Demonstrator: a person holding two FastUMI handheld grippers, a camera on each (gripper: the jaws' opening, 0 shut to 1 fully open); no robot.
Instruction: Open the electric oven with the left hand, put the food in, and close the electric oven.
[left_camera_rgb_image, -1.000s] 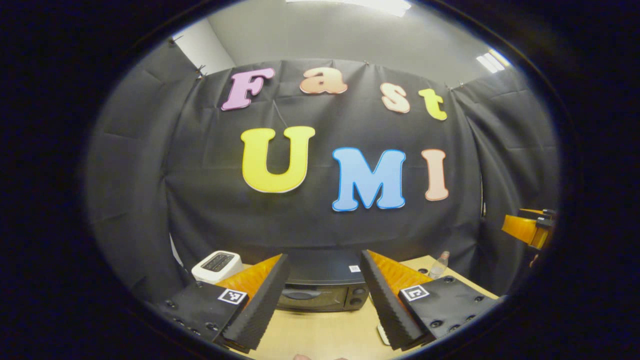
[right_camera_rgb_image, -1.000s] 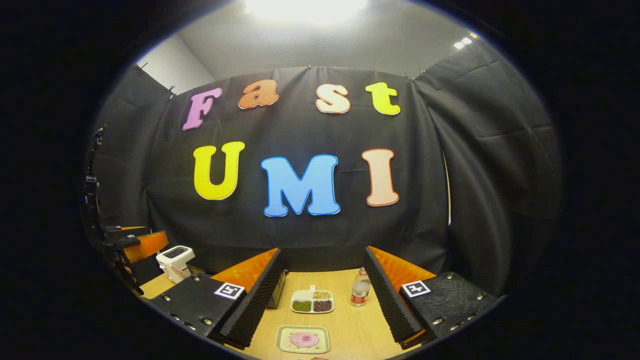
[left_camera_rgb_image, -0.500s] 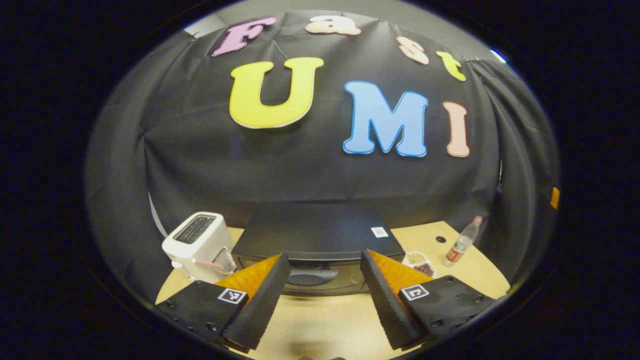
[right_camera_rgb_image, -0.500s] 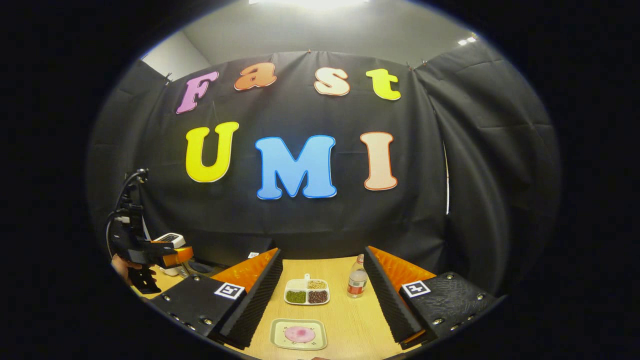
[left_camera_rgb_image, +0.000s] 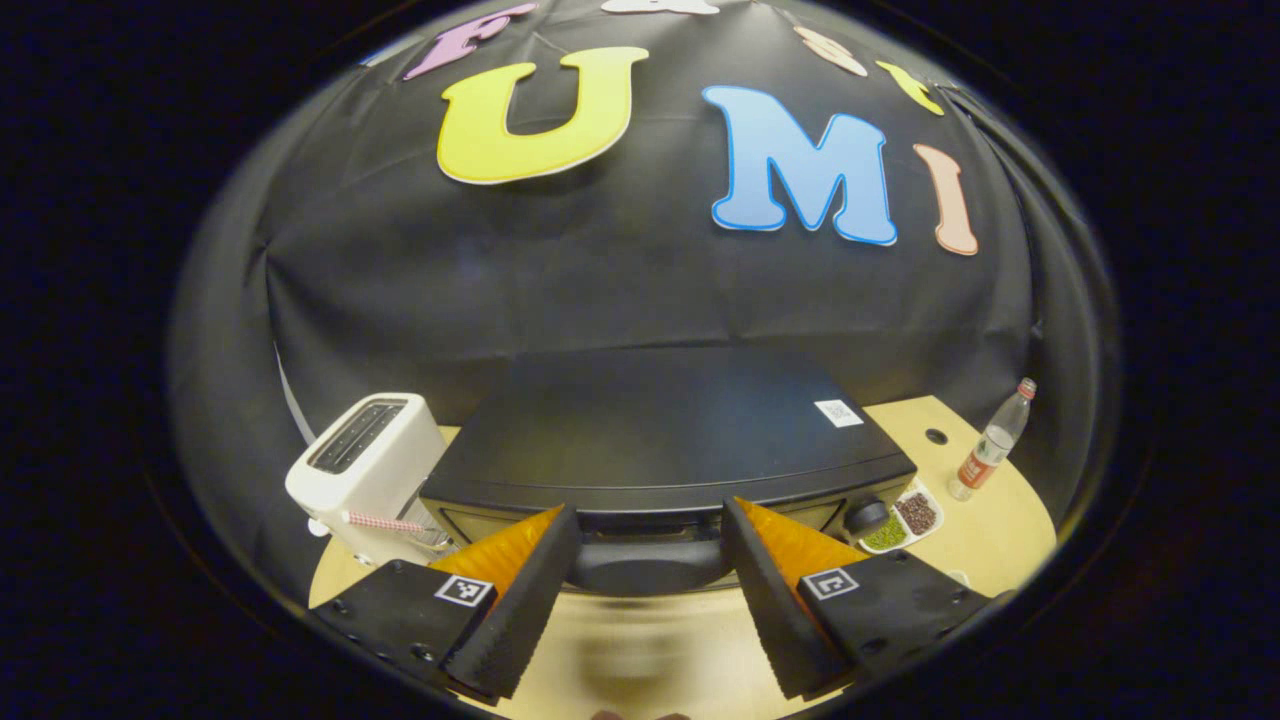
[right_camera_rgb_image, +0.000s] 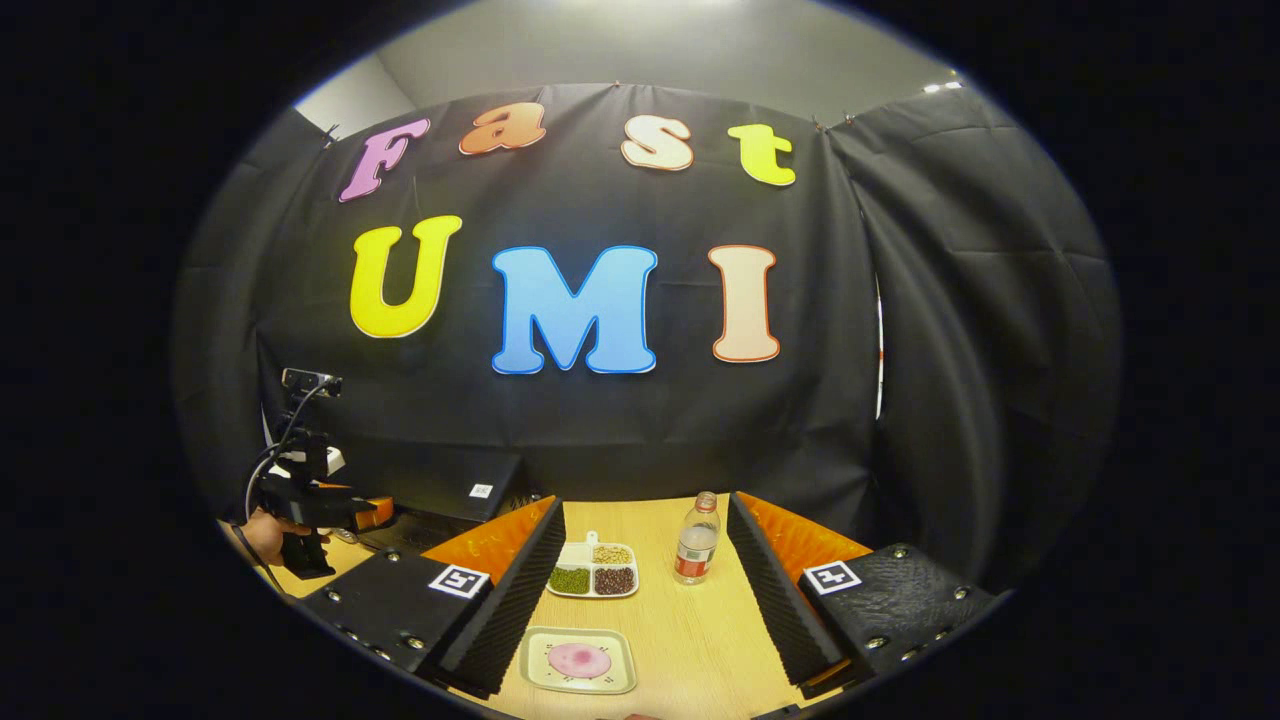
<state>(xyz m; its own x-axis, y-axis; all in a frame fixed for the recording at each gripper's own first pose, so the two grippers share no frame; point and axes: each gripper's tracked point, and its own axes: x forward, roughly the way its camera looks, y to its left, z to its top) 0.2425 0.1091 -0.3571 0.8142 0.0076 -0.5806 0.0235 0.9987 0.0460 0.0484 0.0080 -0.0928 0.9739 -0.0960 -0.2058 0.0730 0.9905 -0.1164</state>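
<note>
The black electric oven (left_camera_rgb_image: 660, 430) stands on the wooden table with its door shut. Its dark handle (left_camera_rgb_image: 650, 562) lies just beyond and between the fingers of my left gripper (left_camera_rgb_image: 648, 510), which is open and holds nothing. In the right gripper view the oven (right_camera_rgb_image: 440, 485) sits at the far left, with the left gripper (right_camera_rgb_image: 320, 505) and the hand (right_camera_rgb_image: 262, 535) holding it in front of it. A pink food piece on a pale square plate (right_camera_rgb_image: 580, 660) lies on the table below my right gripper (right_camera_rgb_image: 645, 505), which is open with nothing between its fingers.
A white toaster (left_camera_rgb_image: 365, 465) stands left of the oven. Right of the oven are a divided dish of beans (left_camera_rgb_image: 900, 520) and a plastic bottle (left_camera_rgb_image: 990, 450). The same dish (right_camera_rgb_image: 592, 575) and bottle (right_camera_rgb_image: 695, 545) lie beyond the plate on the table (right_camera_rgb_image: 690, 650).
My left gripper has moved forward and down toward the oven, so the handle now sits between its open fingers. The right gripper has tipped slightly downward and stays open.
</note>
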